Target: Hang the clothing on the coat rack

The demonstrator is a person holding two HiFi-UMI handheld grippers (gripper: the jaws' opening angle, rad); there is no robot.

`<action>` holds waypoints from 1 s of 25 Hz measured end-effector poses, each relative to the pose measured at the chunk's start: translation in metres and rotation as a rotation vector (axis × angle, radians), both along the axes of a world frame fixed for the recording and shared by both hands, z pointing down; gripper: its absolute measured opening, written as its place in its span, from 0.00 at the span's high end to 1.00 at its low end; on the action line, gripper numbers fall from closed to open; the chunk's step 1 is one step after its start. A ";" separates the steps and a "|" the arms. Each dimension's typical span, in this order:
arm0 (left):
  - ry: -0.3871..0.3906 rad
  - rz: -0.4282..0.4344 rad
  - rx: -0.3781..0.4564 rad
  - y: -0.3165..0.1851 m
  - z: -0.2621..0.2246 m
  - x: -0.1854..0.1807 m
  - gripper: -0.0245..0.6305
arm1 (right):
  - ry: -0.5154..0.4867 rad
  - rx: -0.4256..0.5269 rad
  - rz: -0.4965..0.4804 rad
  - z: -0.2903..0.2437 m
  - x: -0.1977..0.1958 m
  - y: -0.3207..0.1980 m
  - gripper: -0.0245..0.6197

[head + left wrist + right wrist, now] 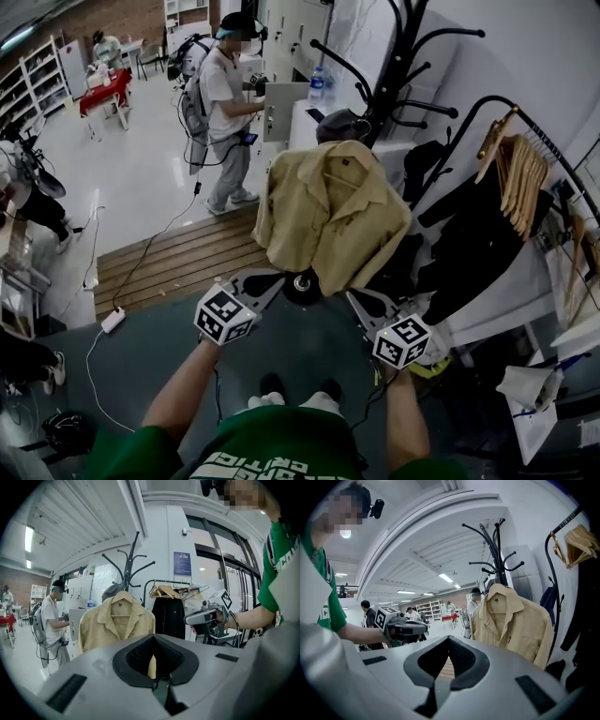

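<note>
My left gripper (279, 279) and my right gripper (356, 300) both have their jaws pressed together, and there is nothing in them. The yellow shirt (328, 211) hangs up on the black coat rack (398, 66), just past both grippers. A dark coat (478, 234) hangs on a rail to its right.

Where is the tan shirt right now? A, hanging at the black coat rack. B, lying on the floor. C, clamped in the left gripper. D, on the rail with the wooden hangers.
A: the tan shirt hangs on a hanger at the black coat rack, clear of the floor and apart from the left gripper and right gripper, whose jaws are together on nothing.
</note>
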State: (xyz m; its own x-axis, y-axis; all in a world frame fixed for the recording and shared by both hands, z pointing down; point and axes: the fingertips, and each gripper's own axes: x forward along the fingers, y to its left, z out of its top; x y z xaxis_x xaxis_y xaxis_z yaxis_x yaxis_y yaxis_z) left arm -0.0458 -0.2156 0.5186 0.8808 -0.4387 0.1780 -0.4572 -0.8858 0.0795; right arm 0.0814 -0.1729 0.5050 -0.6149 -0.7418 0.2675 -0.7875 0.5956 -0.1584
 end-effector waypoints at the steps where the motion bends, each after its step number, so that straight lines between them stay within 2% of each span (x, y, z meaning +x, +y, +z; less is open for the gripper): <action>1: 0.001 -0.005 -0.003 0.001 0.001 0.000 0.96 | 0.000 -0.004 -0.004 0.002 0.000 0.001 0.95; 5: 0.011 -0.030 -0.012 0.003 0.004 0.007 0.96 | 0.002 -0.015 -0.019 0.008 0.007 0.004 0.95; 16: 0.020 -0.055 -0.017 0.006 0.001 0.055 0.96 | 0.029 -0.020 -0.053 0.010 0.045 0.003 0.95; 25: -0.002 -0.065 -0.016 0.006 0.005 0.091 0.96 | 0.025 -0.023 -0.078 0.013 0.075 0.002 0.95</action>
